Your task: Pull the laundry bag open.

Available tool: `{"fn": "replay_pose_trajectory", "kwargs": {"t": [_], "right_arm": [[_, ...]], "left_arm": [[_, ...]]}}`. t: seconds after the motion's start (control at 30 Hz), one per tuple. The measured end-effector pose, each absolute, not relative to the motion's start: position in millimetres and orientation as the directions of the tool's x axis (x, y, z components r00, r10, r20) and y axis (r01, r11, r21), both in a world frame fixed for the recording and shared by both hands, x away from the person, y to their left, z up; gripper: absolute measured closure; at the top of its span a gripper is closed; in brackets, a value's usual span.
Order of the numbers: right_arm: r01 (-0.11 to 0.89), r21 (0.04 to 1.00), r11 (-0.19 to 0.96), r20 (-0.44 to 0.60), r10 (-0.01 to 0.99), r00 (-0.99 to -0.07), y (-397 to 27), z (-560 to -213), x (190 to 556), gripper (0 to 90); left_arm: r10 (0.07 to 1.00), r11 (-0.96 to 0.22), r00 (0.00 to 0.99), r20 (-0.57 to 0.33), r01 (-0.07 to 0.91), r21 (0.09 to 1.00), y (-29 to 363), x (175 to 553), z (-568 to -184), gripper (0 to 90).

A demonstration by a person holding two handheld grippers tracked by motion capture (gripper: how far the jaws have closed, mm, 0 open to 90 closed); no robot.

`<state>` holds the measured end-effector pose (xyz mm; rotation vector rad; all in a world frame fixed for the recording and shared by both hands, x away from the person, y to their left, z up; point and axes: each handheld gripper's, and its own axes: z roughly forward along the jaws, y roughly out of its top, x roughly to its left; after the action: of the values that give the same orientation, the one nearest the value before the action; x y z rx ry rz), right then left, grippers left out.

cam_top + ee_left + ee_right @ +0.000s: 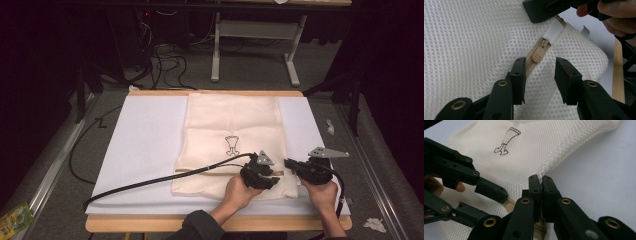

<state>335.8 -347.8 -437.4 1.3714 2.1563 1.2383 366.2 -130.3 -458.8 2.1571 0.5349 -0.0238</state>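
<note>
The left gripper (pixel 540 71) has its jaws parted, with the tan zipper pull (pixel 538 54) lying between and just ahead of the pads; neither pad presses on it. The right gripper (pixel 541 181) is clenched tight on the edge of the mesh laundry bag (pixel 232 125), pinching the fabric at the seam by the zipper's end.

The zipper pull sits on a tan zipper (pixel 530 66) that runs across the bag near its near edge, and just past the pull a white fabric tab (pixel 553 31) covers the zipper's end. In the left gripper view the right gripper's black jaw lies just beyond that tab, with the person's fingers (pixel 610 15) behind it.

The cream-white bag lies flat on a white sheet (pixel 145 145) that covers the wooden table (pixel 150 223). A small dark line drawing (pixel 232 144) is printed near the bag's middle. Both hands come in from the near edge, the left hand (pixel 239 192) and the right hand (pixel 322 192) close together at the bag's near right corner. A black cable (pixel 150 182) trails from the left gripper across the sheet towards the table's left. Beyond the table, a grey table frame (pixel 255 45) stands on the floor among loose cables.
</note>
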Motion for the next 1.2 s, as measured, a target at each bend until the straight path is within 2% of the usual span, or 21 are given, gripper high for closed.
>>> {"fn": "replay_pose_trajectory", "kwargs": {"t": [0.27,0.47,0.7,0.83,1.0,1.1,1.2], "right_arm": [[0.58,0.794,0.183,0.178,0.842,-0.509,-343,-436,336,88.6],[0.575,0.796,0.188,0.173,0.84,-0.514,-342,-436,337,88.5],[0.577,0.795,0.188,0.169,0.844,-0.509,-341,-438,337,88.5],[0.58,0.792,0.192,0.159,0.852,-0.499,-344,-440,338,88.5],[0.576,0.796,0.186,0.162,0.852,-0.499,-344,-441,337,88.5],[0.58,0.795,0.178,0.17,0.852,-0.495,-343,-441,337,88.5],[0.576,0.797,0.184,0.166,0.85,-0.501,-341,-439,337,88.4]], "left_arm": [[0.37,-0.514,0.899,-0.235,0.409,0.754,-133,371,-467,60.7],[0.361,-0.501,0.89,-0.28,0.438,0.746,-134,377,-468,70.0],[0.344,-0.485,0.887,-0.308,0.449,0.75,-133,377,-466,73.3],[0.331,-0.49,0.896,-0.296,0.431,0.757,-131,375,-463,76.5],[0.329,-0.473,0.89,-0.315,0.444,0.761,-132,375,-463,76.4],[0.341,-0.466,0.894,-0.29,0.429,0.774,-132,374,-463,75.8],[0.333,-0.464,0.888,-0.317,0.446,0.765,-133,374,-466,75.3]]}}
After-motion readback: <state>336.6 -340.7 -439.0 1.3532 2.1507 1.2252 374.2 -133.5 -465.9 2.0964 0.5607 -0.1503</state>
